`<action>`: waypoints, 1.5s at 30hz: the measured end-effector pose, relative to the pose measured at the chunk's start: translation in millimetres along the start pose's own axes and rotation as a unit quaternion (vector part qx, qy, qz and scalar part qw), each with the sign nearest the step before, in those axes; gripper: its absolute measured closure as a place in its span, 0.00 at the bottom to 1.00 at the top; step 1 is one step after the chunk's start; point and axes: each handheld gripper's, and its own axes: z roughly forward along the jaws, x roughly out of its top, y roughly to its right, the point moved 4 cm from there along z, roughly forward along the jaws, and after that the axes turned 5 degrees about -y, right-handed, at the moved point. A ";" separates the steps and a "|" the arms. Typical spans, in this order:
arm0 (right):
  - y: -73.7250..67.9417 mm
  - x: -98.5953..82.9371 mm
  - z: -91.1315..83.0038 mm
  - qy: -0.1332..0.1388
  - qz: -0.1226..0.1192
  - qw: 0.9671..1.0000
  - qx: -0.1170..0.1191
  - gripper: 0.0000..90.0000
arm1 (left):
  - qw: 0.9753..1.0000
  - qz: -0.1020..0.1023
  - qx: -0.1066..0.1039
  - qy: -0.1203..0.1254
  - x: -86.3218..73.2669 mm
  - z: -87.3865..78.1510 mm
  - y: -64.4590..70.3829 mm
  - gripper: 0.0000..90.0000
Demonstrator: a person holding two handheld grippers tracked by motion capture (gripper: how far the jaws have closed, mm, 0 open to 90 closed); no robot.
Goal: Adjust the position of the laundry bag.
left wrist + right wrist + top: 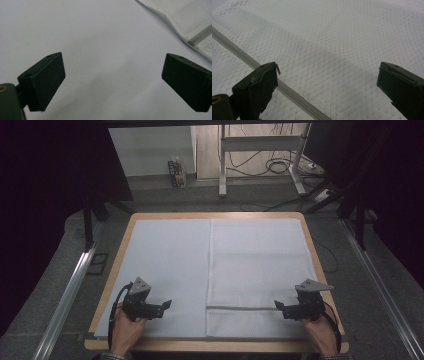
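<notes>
Left tool [167, 304] near the desk's front-left, jaws wide, holding nothing, over the plain white sheet [165, 265]. Right tool [278, 307] near front-right, jaws wide too, nothing gripped, low over the white mesh bag [260, 260]. Bag lies flat on the right half of the sheet, its zipper [240, 308] running across near the front edge; in the right gripper view the zipper [249, 61] passes just under one jaw. Wooden desk [215, 215] rim visible beyond. Floor cables [275, 165] farther back.
</notes>
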 end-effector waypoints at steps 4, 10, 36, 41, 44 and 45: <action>-0.4 1.2 -0.8 0.005 0.009 1.000 0.004 0.04 | 1.000 0.018 0.018 0.008 -1.8 4.3 -1.5 0.09; -1.4 1.2 0.4 -0.002 0.006 1.000 0.007 0.04 | 1.000 0.012 0.022 0.018 -3.4 5.7 -8.7 0.09; -1.0 1.2 6.9 -0.011 0.000 1.000 -0.010 0.02 | 0.999 0.016 -0.028 -0.013 7.7 16.2 8.9 0.10; 1.6 4.0 7.3 0.001 0.009 1.000 -0.009 0.02 | 0.999 0.030 -0.022 -0.003 14.6 19.2 14.1 0.10; 4.0 3.8 7.5 -0.002 0.011 1.000 -0.014 0.02 | 0.999 0.031 -0.028 -0.003 15.8 20.7 14.8 0.12; 6.9 2.9 8.4 -0.009 0.015 1.000 -0.017 0.02 | 0.999 0.029 -0.032 -0.002 16.4 21.8 15.5 0.12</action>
